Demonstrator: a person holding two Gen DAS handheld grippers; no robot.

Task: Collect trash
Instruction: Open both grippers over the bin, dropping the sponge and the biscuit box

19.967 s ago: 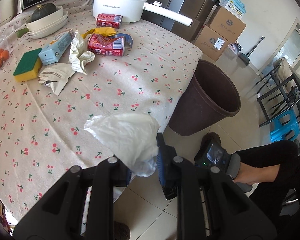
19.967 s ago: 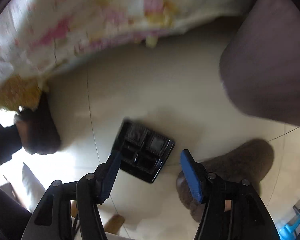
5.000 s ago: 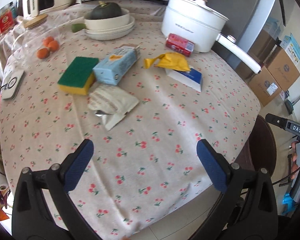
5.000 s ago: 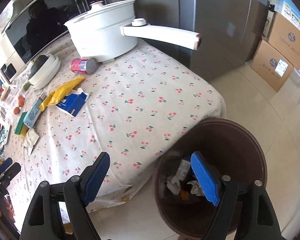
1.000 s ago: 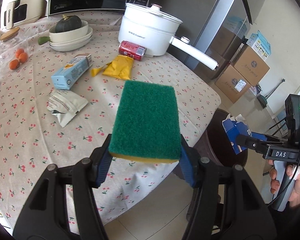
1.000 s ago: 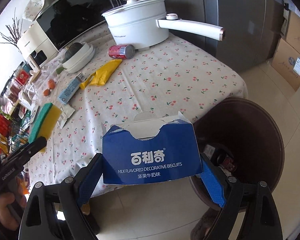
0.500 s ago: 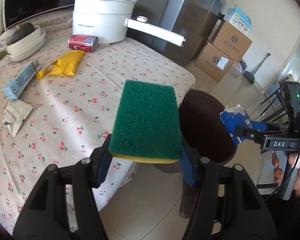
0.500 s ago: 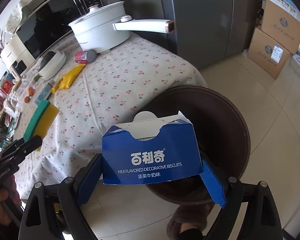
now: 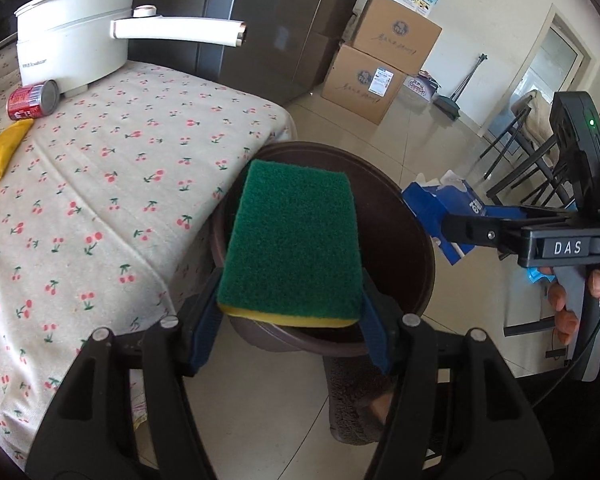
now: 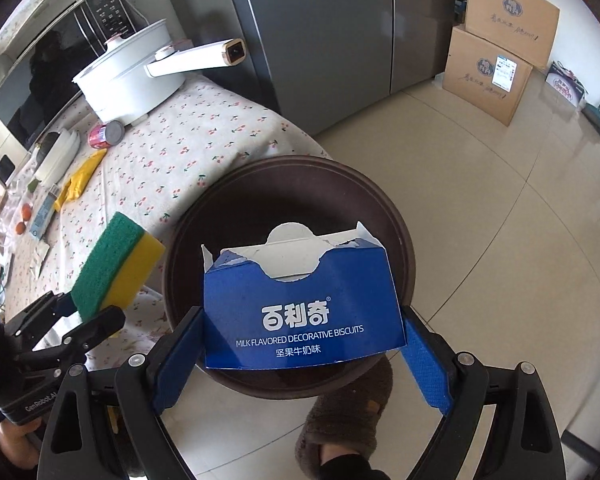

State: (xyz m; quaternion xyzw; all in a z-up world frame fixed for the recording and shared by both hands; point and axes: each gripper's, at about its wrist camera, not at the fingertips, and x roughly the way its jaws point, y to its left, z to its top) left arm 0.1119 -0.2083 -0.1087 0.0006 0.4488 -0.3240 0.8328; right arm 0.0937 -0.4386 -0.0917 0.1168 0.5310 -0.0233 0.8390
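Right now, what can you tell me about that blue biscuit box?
The blue biscuit box is thin cardboard with white print, its top torn open to show a pale inside. It stands upright between the right gripper pads, which press on its two ends, above the mouth of the brown trash bin.

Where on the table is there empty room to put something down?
The cherry tablecloth is bare between the bin-side edge, the yellow wrapper and the white pot. It gets crowded further back, around the red can, the wrapper and the blue carton.
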